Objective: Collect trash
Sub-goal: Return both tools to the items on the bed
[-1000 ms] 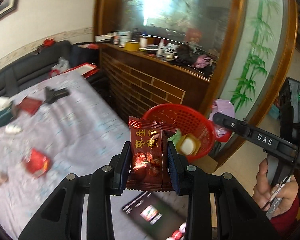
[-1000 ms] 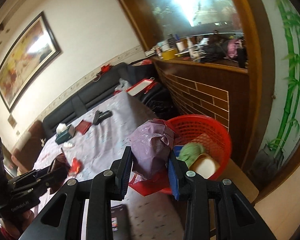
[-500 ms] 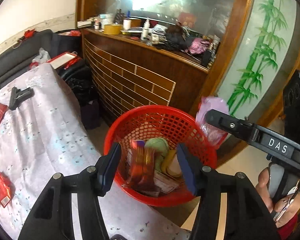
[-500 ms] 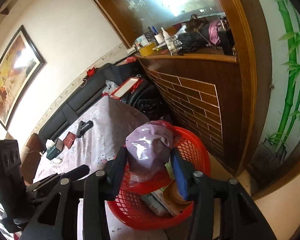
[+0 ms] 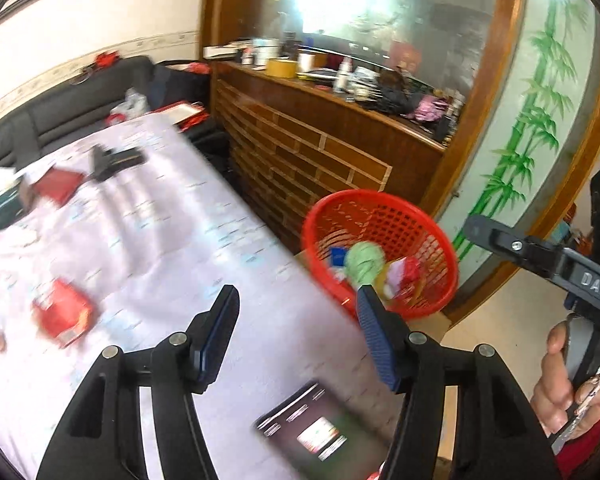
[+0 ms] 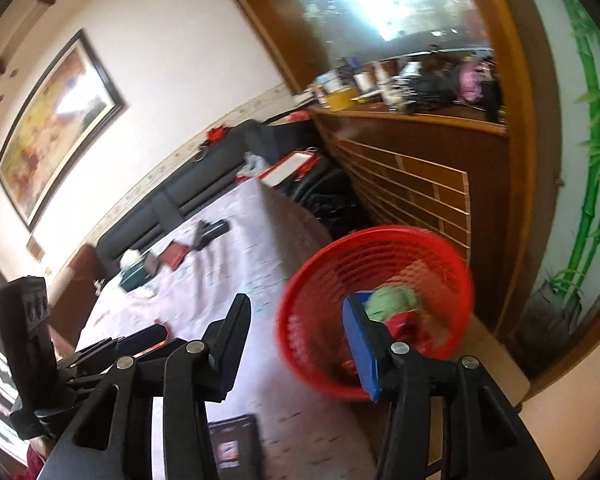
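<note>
With both jaws spread and nothing held, the left gripper [image 5: 296, 334] and right gripper [image 6: 298, 338] hang near the red basket [image 5: 384, 204].
Trash sits inside; a red wrapper [image 5: 62, 312] lies on the desk [image 5: 172, 240]. Hurried, blurred reaching could knock the basket over.

Both fisheye views look forward and downward from above the near edge of the cloth-covered surface [image 5: 148, 216]. Each faces the far sofa and wooden counter. Both share the red basket [image 5: 384, 216] [image 6: 380, 248] at right, fairly near.
</note>
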`<state>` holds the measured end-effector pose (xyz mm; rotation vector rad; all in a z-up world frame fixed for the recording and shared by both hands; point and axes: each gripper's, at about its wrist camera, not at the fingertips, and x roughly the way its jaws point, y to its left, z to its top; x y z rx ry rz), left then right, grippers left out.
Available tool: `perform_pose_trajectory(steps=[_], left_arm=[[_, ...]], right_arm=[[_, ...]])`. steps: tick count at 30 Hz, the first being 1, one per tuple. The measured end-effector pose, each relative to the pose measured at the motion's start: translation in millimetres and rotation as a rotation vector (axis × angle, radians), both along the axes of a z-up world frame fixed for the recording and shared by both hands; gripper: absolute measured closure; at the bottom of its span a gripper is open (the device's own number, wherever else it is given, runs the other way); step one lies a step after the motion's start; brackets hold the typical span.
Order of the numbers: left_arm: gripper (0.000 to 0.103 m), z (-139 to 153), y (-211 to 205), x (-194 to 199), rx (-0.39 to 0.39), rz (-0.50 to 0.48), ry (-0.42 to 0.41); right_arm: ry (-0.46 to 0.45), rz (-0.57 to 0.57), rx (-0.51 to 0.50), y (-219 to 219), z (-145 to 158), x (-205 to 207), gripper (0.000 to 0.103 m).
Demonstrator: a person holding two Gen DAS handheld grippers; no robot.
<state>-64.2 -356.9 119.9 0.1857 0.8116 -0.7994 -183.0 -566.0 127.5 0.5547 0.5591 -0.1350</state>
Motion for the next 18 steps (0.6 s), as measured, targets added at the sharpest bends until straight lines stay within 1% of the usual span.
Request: perform_pose_trajectory(steps=[6, 8, 10, 13, 15, 16, 18], left_arm=[[0.043, -1.1, 82.6, 17.9, 0.026, 0.135, -0.014], [0.04, -2.7, 113.8, 29.1, 0.046, 0.196, -0.027], [0.038, -5.0, 144.0, 43.7, 0.062, 0.258, -0.022], [0.037, -8.9, 197.9, 74.8, 0.089, 0.366, -0.025], [0.037, -11.3, 224.1, 95.7, 0.109, 0.426, -0.025], [0.037, -12.5, 244.0, 112.6, 0.112, 0.476, -0.028], [0.037, -17.3, 269.0, 139.3, 0.116, 0.511, -0.017]], right_arm=[[0.01, 0.15, -0.032, 67.9, 11.9, 24.9, 0.049], [0.014, 0.187, -0.06, 91.1, 14.7, 31.7, 0.047], [0.023, 0.215, -0.069, 104.1, 14.6, 37.5, 0.045], [0.045, 0.263, -0.07, 126.0, 11.3, 50.4, 0.045], [0.066, 0.29, -0.069, 138.1, 8.7, 59.5, 0.045], [0.073, 0.304, -0.07, 143.4, 7.7, 63.3, 0.045], [0.089, 0.323, -0.081, 154.3, 5.5, 69.7, 0.045]])
